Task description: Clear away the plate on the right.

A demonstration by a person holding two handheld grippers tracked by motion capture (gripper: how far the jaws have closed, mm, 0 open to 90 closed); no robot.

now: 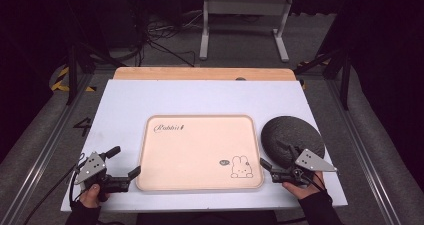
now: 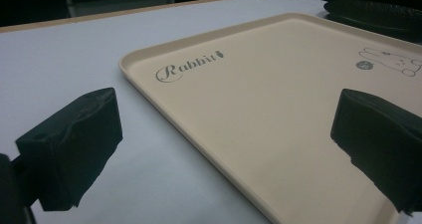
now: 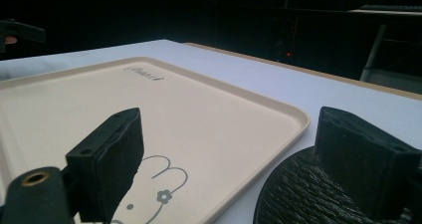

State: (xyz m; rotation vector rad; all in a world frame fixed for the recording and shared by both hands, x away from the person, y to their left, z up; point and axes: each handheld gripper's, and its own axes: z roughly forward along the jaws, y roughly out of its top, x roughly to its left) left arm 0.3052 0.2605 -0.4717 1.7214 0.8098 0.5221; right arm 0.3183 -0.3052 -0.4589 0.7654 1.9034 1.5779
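White tabletop (image 1: pixel 200 97) carries everything, with dark floor and a metal stand beyond its far edge. Nearest the person, the left gripper (image 1: pixel 126 163) holds its jaws wide and empty, straddling the near left corner of the beige rectangular plastic tray printed with a rabbit (image 1: pixel 200 152). The right gripper (image 1: pixel 276 155) also stands wide and empty: one jaw over the tray's near right corner, the other over the dark round woven mat (image 1: pixel 292 135) just beside the tray.

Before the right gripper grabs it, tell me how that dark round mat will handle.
The dark round mat looks woven from cord, so it will probably flop when lifted by one edge. It lies flat, so it is unlikely to roll. Its rough weave should grip the jaws rather than slip.
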